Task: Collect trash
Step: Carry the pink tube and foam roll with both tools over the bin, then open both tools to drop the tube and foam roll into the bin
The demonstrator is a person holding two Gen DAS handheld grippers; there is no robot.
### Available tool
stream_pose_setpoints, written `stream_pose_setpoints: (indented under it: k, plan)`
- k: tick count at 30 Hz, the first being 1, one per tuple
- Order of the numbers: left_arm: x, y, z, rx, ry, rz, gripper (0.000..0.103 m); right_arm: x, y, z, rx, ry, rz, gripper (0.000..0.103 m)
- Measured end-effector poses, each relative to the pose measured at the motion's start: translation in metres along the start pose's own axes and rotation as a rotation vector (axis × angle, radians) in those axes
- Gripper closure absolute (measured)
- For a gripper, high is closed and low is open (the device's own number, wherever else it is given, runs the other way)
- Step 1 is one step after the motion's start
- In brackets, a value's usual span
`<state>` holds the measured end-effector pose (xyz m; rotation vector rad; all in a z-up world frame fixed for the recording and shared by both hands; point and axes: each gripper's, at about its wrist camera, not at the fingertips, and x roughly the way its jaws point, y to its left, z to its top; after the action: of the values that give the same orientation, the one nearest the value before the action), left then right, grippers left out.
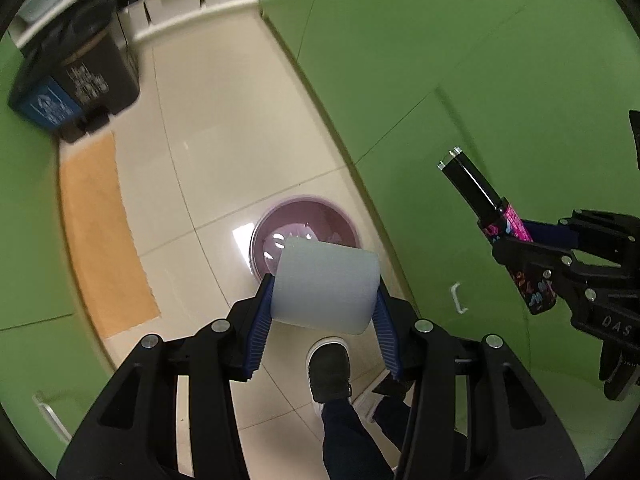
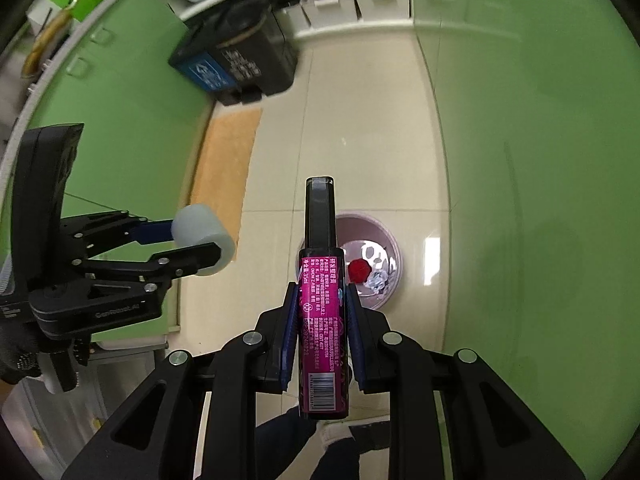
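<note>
Left gripper: jaws clamped on a pale, frosted plastic cup, held sideways between the blue pads. Right gripper: jaws clamped on a pink-labelled spray bottle, black cap pointing forward beyond the fingertips.

Below and just ahead of both jaws, on the cream tile floor, sits a round pink bin. Inside it: a red crumpled scrap and whitish crumpled bits.

Left of the jaws, an orange mat along the floor edge. Farther ahead, a black and blue pedal bin. Green cabinet doors on both sides. Directly under the left jaws, a dark shoe.
</note>
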<state>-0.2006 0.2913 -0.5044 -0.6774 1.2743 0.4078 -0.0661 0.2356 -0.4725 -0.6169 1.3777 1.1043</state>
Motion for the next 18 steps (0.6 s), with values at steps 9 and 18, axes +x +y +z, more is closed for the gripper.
stream_pose_setpoints:
  k: [9,18]
  plan:
    - [0.113,0.031,-0.005,-0.031,0.056,-0.057,0.056,0.101,-0.027,-0.011,0.024,0.069,0.005,0.081]
    - [0.145,0.035,0.0,-0.057,0.062,-0.073,0.01,0.124,-0.038,-0.01,0.05,0.077,0.002,0.081]
